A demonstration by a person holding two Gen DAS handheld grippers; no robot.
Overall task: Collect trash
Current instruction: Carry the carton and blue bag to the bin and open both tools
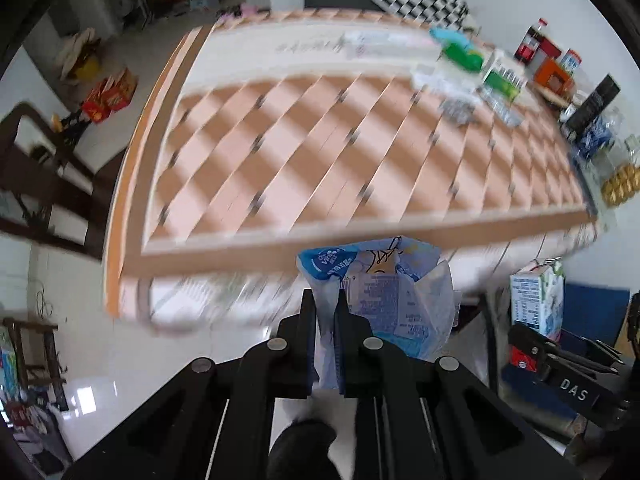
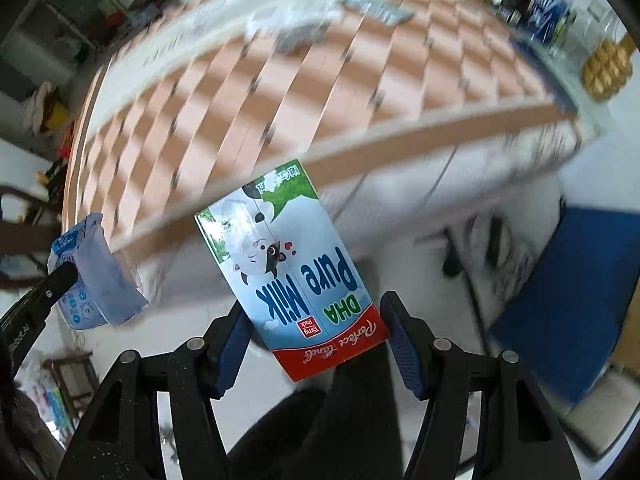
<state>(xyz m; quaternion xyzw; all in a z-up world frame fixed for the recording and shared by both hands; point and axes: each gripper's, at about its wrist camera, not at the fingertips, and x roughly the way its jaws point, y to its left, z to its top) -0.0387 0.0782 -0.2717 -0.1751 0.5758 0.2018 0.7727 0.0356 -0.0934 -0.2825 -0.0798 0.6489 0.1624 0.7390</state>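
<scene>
My left gripper (image 1: 324, 300) is shut on a crumpled blue and white plastic wrapper (image 1: 384, 300) and holds it in the air in front of the table's near edge. The wrapper also shows in the right wrist view (image 2: 94, 276). My right gripper (image 2: 314, 312) is shut on a milk carton (image 2: 288, 268) printed "DHA Pure Milk", held upside down and tilted, off the table. The carton also shows at the right of the left wrist view (image 1: 536, 300). Both views are blurred by motion.
The table (image 1: 320, 152) has an orange and white checked cloth. At its far right lie a green packet (image 1: 464, 54), clear wrappers (image 1: 460, 108), bottles (image 1: 532, 42), boxes and gold foil sweets (image 1: 620, 188). A blue chair (image 2: 568, 312) stands right. White floor lies below.
</scene>
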